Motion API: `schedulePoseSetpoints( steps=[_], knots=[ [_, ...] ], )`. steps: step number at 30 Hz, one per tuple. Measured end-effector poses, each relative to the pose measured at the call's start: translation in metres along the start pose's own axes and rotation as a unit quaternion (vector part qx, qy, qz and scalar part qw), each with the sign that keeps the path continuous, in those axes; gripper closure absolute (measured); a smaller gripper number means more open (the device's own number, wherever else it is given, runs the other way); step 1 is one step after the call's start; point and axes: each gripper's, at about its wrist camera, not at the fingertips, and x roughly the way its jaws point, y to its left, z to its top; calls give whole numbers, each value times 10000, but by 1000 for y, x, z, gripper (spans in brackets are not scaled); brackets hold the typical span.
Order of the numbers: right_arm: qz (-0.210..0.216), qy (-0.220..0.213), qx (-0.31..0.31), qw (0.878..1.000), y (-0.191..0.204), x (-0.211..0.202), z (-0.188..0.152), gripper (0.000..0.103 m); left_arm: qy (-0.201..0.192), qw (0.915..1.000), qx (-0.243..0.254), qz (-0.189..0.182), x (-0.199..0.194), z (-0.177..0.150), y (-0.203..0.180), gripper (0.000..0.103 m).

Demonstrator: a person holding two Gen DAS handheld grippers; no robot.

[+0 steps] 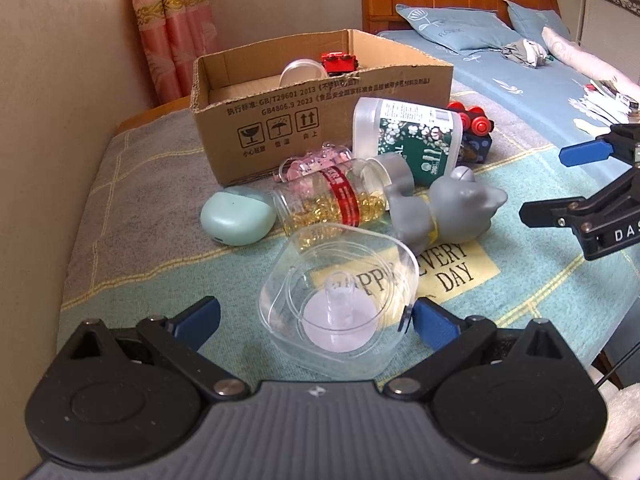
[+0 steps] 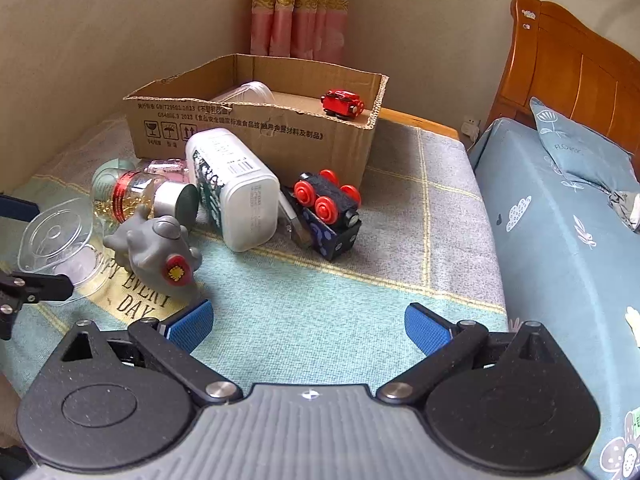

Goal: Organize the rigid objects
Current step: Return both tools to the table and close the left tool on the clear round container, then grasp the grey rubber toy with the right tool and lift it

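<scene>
My left gripper (image 1: 316,318) is open, its blue pads on either side of a clear plastic container (image 1: 340,300) that lies on the mat. Behind it lie a capsule bottle (image 1: 332,200), a mint case (image 1: 238,216), a grey cat toy (image 1: 444,212), a white and green tub (image 1: 408,136) and a dark toy train with red wheels (image 2: 328,216). A cardboard box (image 1: 320,120) behind them holds a red toy train (image 2: 342,103) and a clear lid (image 2: 252,92). My right gripper (image 2: 308,324) is open and empty, over bare mat in front of the dark train.
The objects lie on a teal and grey mat (image 2: 320,312) on a low table against the wall. A bed with a blue sheet (image 2: 560,240) and pillow stands to the right. Pink curtains (image 2: 300,12) hang in the corner.
</scene>
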Motion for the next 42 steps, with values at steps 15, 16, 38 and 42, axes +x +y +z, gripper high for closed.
schedulePoseSetpoints(
  steps=[15, 16, 38, 42],
  knots=[
    [689, -133, 126, 9975, 6, 18, 22, 0, -77, 9994, 325, -119, 5, 3, -3, 2],
    [548, -122, 252, 9981, -2, 19, 22, 0, -78, 9993, 331, -138, 5, 4, -3, 2],
    [1016, 98, -350, 9942, 49, 37, 0, 0, 25, 9990, -451, 1, -7, -12, 27, 24],
    [1041, 77, -445, 9935, 59, 46, 11, 0, 31, 9987, -501, 37, -8, -14, 32, 24]
  ],
)
